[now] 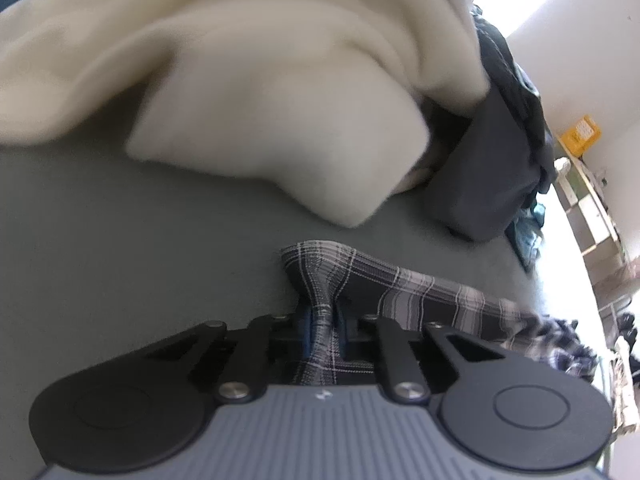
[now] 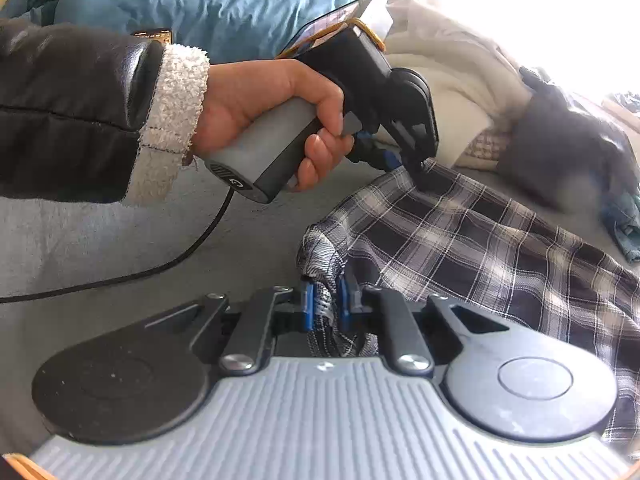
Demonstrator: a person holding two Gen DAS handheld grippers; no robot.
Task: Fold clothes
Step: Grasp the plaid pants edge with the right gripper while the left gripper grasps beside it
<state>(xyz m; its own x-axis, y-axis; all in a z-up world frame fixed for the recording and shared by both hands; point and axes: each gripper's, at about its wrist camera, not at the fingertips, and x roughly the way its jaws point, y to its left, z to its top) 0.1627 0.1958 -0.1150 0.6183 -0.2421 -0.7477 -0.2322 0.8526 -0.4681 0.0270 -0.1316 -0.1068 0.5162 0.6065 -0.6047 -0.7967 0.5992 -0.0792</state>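
A black, grey and white plaid shirt [image 2: 480, 240] lies spread on a grey bed surface [image 2: 100, 240]. My right gripper [image 2: 324, 300] is shut on a bunched edge of the shirt, with cloth pinched between its blue pads. My left gripper [image 1: 322, 316] is shut on another edge of the same plaid shirt [image 1: 400, 284]. In the right wrist view the left gripper [image 2: 416, 168] shows in a person's hand, its tips down on the shirt's far edge. The shirt stretches between the two grippers.
A cream fleece blanket [image 1: 260, 80] and a dark grey garment [image 1: 480, 168] are heaped beyond the shirt. A blue duvet [image 2: 200, 0] lies behind the hand. A black cable [image 2: 160, 264] runs across the bed. Blue cloth [image 2: 624, 228] lies at the far right.
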